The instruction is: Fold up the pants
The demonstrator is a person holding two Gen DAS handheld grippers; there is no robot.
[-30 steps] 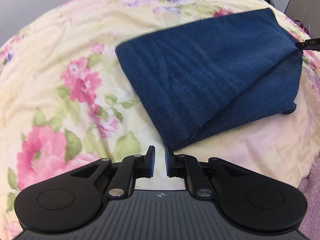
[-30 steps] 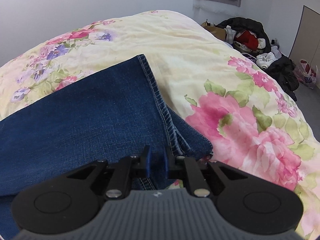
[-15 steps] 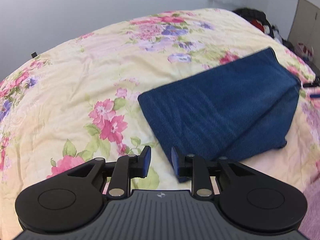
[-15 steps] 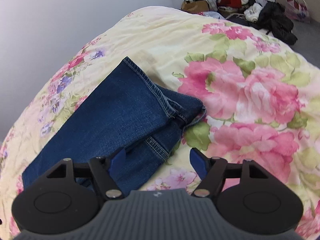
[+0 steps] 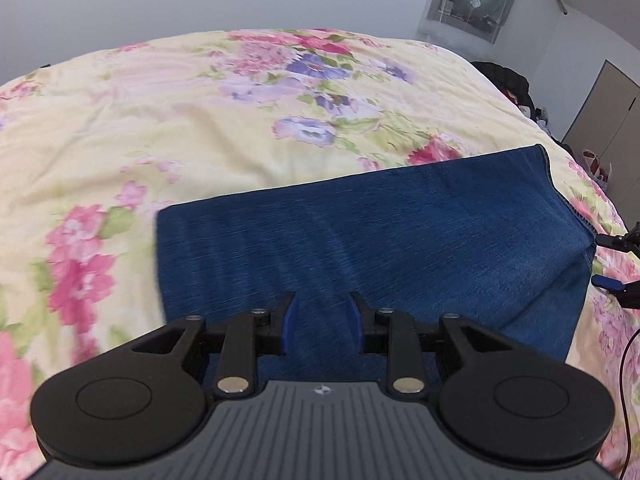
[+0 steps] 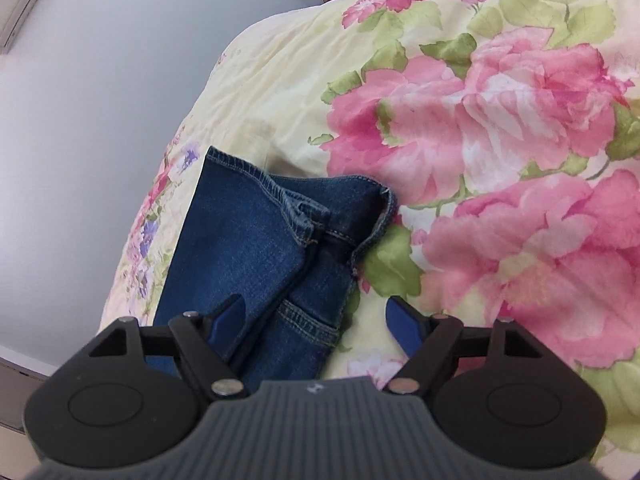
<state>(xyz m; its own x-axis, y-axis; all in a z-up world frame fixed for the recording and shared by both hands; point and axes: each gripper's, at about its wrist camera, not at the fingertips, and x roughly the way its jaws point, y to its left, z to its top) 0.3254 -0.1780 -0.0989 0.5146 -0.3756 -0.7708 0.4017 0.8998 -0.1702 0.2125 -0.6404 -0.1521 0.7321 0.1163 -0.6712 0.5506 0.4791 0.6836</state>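
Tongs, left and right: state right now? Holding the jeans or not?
Left tongs: part open, just been opening, over the jeans, gripping nothing.
Right tongs: wide open, just been opening, jeans edge below, not pinched.

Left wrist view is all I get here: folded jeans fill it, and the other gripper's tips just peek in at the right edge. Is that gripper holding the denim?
Observer: No. The right gripper is open. Its jaws have just been opening, and the jeans lie loose beneath them, not pinched.
Operator: Do the layers line up at that end?
Observer: Not neatly. The top layer's hem runs at a slant, and a bunched lower layer sticks out past it onto the floral quilt.
Operator: Which fingers are over cloth?
Observer: One finger is over denim, the other over the quilt.
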